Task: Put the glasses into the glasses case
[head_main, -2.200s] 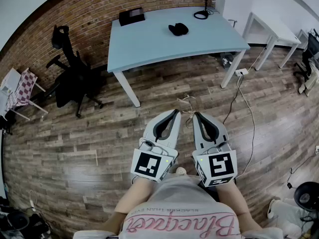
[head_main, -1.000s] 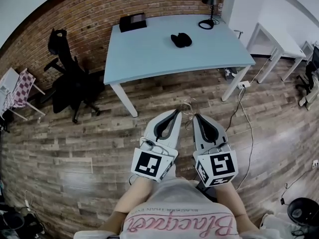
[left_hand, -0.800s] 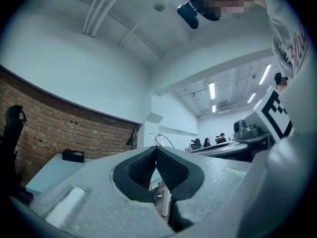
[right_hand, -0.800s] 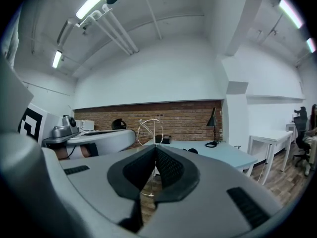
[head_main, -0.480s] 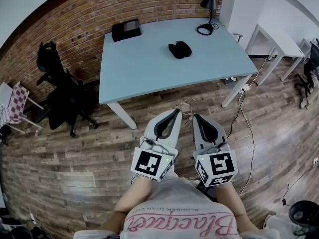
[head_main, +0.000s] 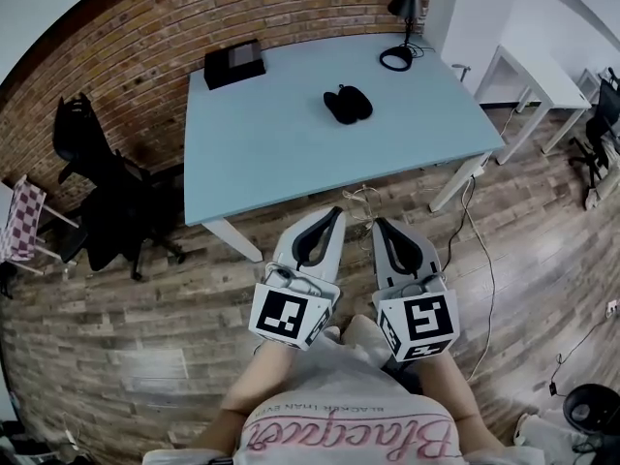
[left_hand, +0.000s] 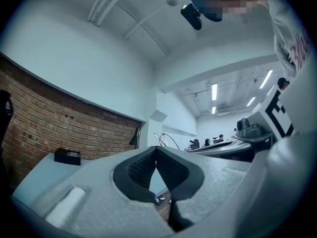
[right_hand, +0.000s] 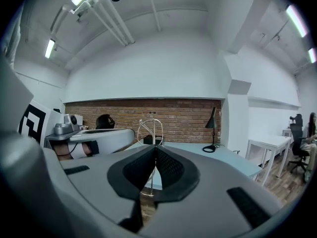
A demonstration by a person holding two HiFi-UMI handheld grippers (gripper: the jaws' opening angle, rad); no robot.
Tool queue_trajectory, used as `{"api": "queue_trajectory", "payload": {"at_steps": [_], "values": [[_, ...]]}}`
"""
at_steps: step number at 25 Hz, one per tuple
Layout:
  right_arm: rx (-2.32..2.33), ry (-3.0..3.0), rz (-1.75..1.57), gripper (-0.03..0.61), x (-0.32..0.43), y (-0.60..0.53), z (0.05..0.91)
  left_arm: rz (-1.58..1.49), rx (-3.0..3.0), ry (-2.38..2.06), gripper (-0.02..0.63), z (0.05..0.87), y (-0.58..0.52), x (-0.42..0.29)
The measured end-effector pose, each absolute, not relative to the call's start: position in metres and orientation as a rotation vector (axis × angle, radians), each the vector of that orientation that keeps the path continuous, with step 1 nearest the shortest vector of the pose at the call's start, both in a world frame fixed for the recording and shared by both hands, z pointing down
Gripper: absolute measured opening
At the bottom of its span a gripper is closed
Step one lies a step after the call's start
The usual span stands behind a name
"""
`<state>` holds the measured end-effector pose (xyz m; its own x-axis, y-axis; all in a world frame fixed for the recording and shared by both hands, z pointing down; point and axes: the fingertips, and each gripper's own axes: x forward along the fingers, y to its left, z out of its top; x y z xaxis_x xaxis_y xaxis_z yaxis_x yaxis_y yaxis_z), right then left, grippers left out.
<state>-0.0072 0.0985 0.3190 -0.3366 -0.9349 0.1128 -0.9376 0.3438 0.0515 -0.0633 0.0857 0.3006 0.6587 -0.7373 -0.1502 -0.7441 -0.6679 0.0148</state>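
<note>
Both grippers are short of the table (head_main: 271, 153), on its near side, over the wood floor and not touching it.
- Left gripper (left_hand: 156, 151): clenched, tips meeting, nothing between the pads (left_hand: 141, 168).
- Right gripper (right_hand: 155, 151): same, tips pressed together and empty. A thin wire loop (right_hand: 150, 127) shows just past its tips; can't tell what it is.
- Dark object (head_main: 347, 104): mid-table, toward the far right, well apart from both grippers. It reads as two dark lobes, too small to tell glasses from case.
- Black box (head_main: 233, 63): far left corner of the table. Can't tell whether it is open or has a lid.
- Lamp (head_main: 405, 3): far right corner, with a ring base on the tabletop. Its head is partly cut off by the frame edge.
- Chair (head_main: 97, 211): left of the table, against the brick wall.
- White table (head_main: 542, 61): right of the table, partly out of frame.
- Cables (head_main: 475, 221): run on the floor near the table's near right leg.

The gripper bodies block the lower half of both gripper views. The marker cubes (head_main: 286, 318) hide the person's hands.
</note>
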Motion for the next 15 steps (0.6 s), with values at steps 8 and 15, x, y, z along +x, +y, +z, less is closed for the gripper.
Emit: {"api": "queue_trajectory", "payload": {"at_steps": [8, 15], "values": [[1.722, -2.454, 0.077, 0.012, 0.005, 0.058, 0.334, 0.185, -2.842, 1.286, 0.006, 0.317, 0.046, -0.055], [1.687, -2.472, 0.088, 0.012, 0.020, 0.001, 0.341, 0.156, -2.830, 1.309, 0.006, 0.324, -0.008, -0.038]]}}
